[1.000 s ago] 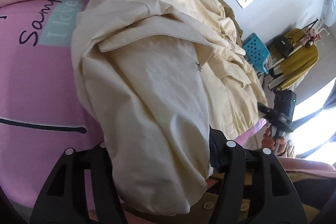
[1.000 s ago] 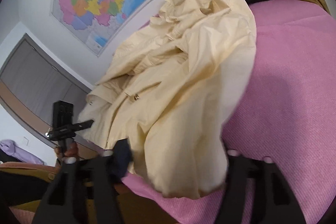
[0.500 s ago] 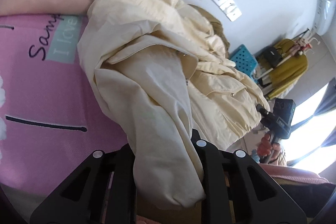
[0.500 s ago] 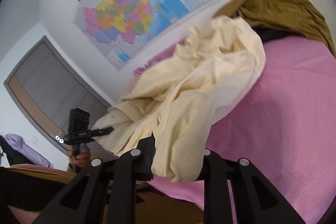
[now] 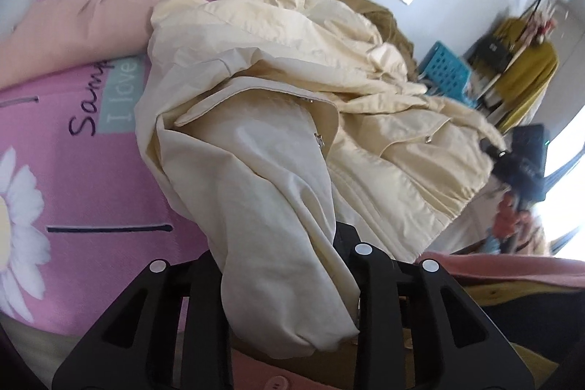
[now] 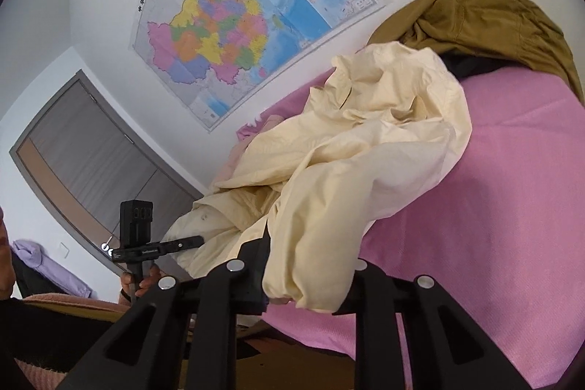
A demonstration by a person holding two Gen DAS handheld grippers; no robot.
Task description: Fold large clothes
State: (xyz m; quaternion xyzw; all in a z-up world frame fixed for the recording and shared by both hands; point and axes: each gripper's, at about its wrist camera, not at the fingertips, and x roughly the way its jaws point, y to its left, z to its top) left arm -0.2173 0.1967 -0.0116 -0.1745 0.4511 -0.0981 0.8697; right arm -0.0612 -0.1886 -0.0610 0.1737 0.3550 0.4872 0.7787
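Note:
A large cream jacket (image 5: pixel 278 134) lies crumpled on the pink bedspread (image 5: pixel 73 178). One sleeve runs down between the fingers of my left gripper (image 5: pixel 281 265). Its jaws are opening slightly, though the pads still press on the cloth and the cuff hangs below them. In the right wrist view the other side of the cream jacket (image 6: pixel 384 148) shows, and my right gripper (image 6: pixel 307 273) is shut on its second sleeve. Both sleeves are held up off the bed. The jacket's body still rests on the bedspread (image 6: pixel 493 207).
An olive garment (image 6: pixel 475 17) is heaped at the wall behind the jacket, and a peach garment (image 5: pixel 84 21) lies at the far left. A blue basket (image 5: pixel 442 68) and a rack with a mustard top (image 5: pixel 530 75) stand beyond the bed. A hand (image 6: pixel 140 284) holds the left gripper's handle.
Both grippers have closed on the jacket's sleeves and risen, lifting the sleeves off the bed. More wall and map show in both views.

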